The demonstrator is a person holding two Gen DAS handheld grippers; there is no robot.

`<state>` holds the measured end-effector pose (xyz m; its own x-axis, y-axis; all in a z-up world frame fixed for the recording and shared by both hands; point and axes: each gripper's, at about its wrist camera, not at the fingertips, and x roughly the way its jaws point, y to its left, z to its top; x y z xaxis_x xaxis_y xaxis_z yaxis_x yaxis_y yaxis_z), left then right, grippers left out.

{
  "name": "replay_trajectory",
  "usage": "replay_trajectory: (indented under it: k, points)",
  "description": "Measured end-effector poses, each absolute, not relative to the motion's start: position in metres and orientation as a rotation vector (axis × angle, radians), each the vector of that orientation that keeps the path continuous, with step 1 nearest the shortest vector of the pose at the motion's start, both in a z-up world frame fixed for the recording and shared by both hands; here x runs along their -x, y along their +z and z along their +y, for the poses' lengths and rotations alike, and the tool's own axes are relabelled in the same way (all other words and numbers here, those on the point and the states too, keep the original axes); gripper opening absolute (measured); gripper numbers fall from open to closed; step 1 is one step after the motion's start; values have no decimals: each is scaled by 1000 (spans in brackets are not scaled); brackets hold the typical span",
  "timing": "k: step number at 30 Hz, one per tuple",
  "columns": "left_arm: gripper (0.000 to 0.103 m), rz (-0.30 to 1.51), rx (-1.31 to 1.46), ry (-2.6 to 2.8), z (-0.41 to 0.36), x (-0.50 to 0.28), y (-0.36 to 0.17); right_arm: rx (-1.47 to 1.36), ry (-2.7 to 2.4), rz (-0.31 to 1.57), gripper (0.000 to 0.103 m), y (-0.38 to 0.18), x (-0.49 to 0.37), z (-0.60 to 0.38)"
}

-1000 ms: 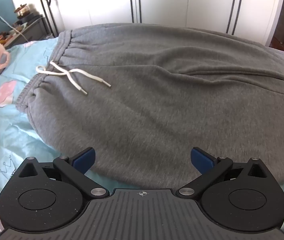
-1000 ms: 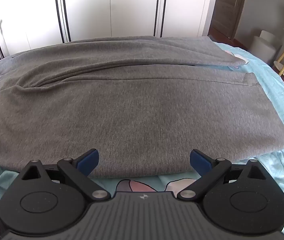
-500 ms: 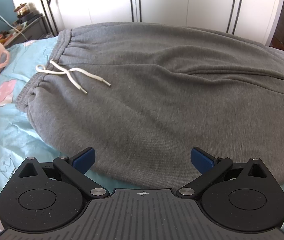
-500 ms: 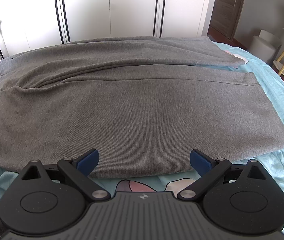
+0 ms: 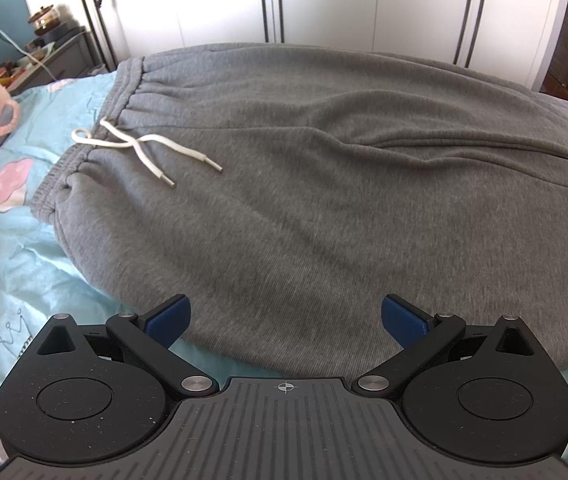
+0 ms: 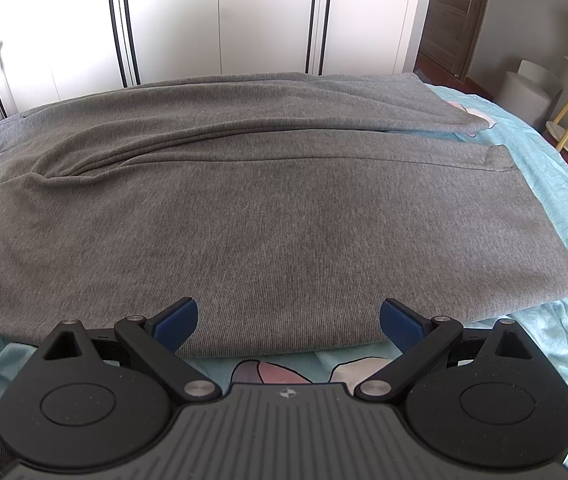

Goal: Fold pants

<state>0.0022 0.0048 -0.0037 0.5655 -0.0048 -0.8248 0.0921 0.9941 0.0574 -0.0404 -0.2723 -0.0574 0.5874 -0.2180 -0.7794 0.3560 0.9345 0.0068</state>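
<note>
Across the pale blue printed bedsheet, the grey fleece drawstring pants are lying flat, unmoved since a second ago; both the left gripper and right gripper are hovering at the near edge, jaws released, folding not yet begun.

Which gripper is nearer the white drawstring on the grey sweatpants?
Left. The left gripper sits at the near edge of the grey sweatpants, by the waist end with the white drawstring. The right gripper sits farther along the leg, toward the hems.

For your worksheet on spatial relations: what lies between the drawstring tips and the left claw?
Left wrist view: only plain grey fabric of the pants between drawstring and left claw.
</note>
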Motion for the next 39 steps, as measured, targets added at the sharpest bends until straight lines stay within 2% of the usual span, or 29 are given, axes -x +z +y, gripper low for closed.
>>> replay_trajectory:
  k: [39]
  points:
    - [103,982,-104,-53,5,-3,-6,-177,-337,873,98,-56,40,-273]
